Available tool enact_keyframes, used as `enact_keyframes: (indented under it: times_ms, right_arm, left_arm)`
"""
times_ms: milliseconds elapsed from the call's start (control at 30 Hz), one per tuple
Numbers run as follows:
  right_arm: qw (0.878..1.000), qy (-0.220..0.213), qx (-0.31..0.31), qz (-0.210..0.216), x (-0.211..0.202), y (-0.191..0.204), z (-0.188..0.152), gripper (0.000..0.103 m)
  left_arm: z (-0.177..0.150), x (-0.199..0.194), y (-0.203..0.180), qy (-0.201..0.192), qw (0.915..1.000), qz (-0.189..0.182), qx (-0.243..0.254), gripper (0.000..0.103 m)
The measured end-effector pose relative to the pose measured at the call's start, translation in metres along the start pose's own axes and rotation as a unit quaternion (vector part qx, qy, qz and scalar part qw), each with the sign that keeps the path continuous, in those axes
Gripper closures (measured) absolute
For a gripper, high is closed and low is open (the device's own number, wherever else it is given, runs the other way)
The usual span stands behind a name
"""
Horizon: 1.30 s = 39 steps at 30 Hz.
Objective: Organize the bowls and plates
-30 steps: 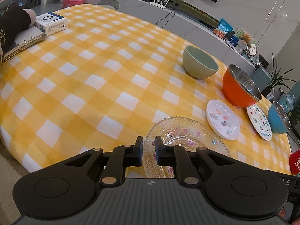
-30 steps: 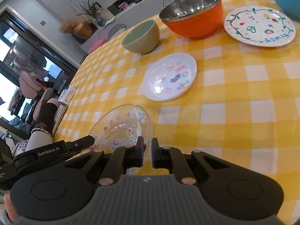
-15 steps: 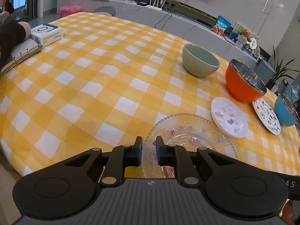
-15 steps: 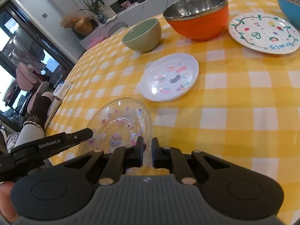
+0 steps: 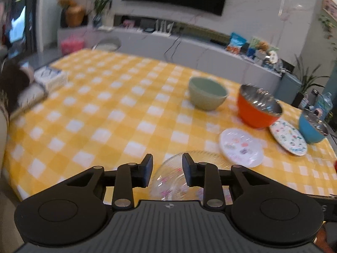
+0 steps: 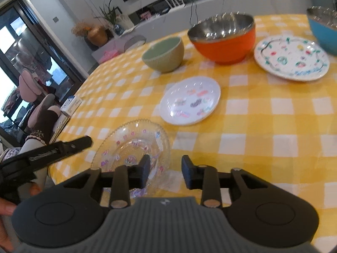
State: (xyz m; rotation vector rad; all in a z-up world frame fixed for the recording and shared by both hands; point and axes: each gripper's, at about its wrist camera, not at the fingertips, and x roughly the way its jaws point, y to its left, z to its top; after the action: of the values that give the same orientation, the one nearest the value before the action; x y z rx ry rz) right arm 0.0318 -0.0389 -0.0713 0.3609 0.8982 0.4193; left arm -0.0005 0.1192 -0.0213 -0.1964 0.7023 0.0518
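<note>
A clear glass plate (image 6: 134, 145) with pink dots lies at the near table edge; it also shows in the left wrist view (image 5: 179, 177). My left gripper (image 5: 167, 169) is open and empty, just above and behind it. My right gripper (image 6: 165, 169) is open and empty at the plate's right rim. Beyond lie a small white plate (image 6: 190, 103), a green bowl (image 6: 163, 54), an orange steel-lined bowl (image 6: 223, 38), a painted plate (image 6: 291, 58) and a blue bowl (image 6: 323, 27).
A yellow checked cloth (image 5: 105, 113) covers the table. A white box (image 5: 50, 78) and a ring binder lie at the far left by a person's arm. A long counter with clutter (image 5: 210, 46) runs behind the table.
Both grippers have opened from shut. Both have pulled back and tilted up a little from the glass plate, which stays on the table.
</note>
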Motion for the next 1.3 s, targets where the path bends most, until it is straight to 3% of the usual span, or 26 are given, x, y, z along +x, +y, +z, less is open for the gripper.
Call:
enact_keyframes:
  times_ms: [300, 367, 500, 733, 900, 1033, 1100, 1167, 1300]
  right_arm:
    - [0.998, -0.044, 0.013, -0.042, -0.042, -0.017, 0.022, 0.055]
    - [0.997, -0.055, 0.020, -0.055, -0.053, -0.025, 0.032, 0.047]
    - [0.991, -0.088, 0.025, -0.099, -0.076, -0.042, 0.060, 0.034]
    - [0.977, -0.128, 0.020, -0.169, -0.086, -0.075, 0.093, 0.034]
    - [0.973, -0.138, 0.068, -0.172, -0.078, -0.121, 0.099, 0.036]
    - [0.973, -0.125, 0.109, -0.159, -0.067, -0.149, 0.099, 0.041]
    - [0.973, -0.123, 0.114, -0.161, -0.059, -0.159, 0.103, 0.042]
    - [0.972, -0.125, 0.105, -0.168, -0.053, -0.161, 0.103, 0.051]
    - [0.970, -0.132, 0.101, -0.177, -0.044, -0.174, 0.105, 0.051]
  left_arm:
    - [0.025, -0.016, -0.057, -0.019, 0.9959, -0.075, 0.047, 0.067]
    - [0.030, -0.014, -0.070, -0.019, 0.9951, -0.086, 0.046, 0.060]
    - [0.042, -0.006, -0.095, -0.009, 0.9919, -0.120, 0.041, 0.058]
    - [0.045, 0.022, -0.140, -0.007, 0.9894, -0.128, 0.069, 0.058]
    - [0.040, 0.052, -0.156, 0.033, 0.9876, -0.145, 0.050, 0.056]
    - [0.037, 0.073, -0.168, 0.041, 0.9856, -0.160, 0.035, 0.056]
    - [0.036, 0.084, -0.173, 0.039, 0.9854, -0.164, 0.024, 0.056]
    - [0.036, 0.093, -0.178, 0.038, 0.9864, -0.160, 0.014, 0.054]
    - [0.035, 0.115, -0.182, 0.049, 0.9853, -0.163, -0.020, 0.052]
